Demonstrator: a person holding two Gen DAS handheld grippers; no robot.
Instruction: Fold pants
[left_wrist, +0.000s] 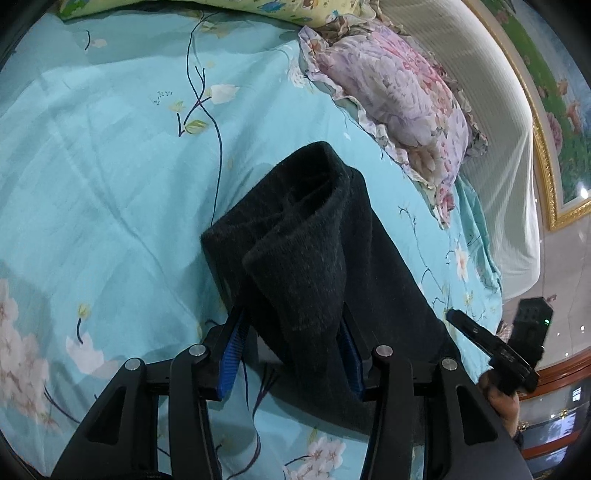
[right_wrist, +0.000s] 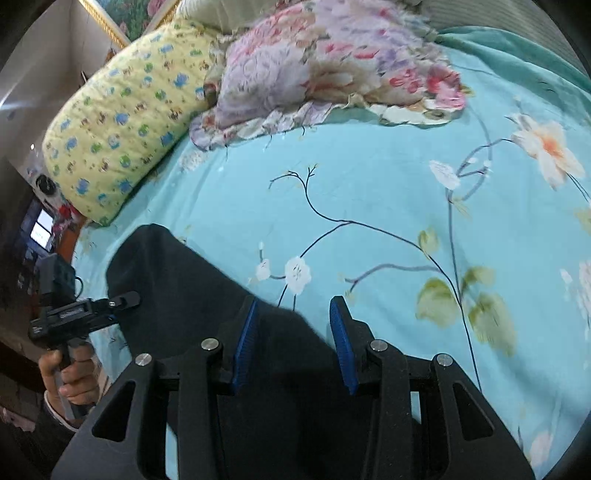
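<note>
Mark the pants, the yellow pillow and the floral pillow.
pants (left_wrist: 306, 266): left wrist view, raised fold of dark knit fabric.
yellow pillow (right_wrist: 118, 129): right wrist view, middle of its printed cover.
floral pillow (left_wrist: 402, 99): left wrist view, centre of the pink-purple cover.

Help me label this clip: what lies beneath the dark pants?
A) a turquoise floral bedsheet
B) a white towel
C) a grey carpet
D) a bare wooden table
A: the dark pants lie on a turquoise sheet printed with branches and pale blossoms, with pillows at its far edge.
</note>
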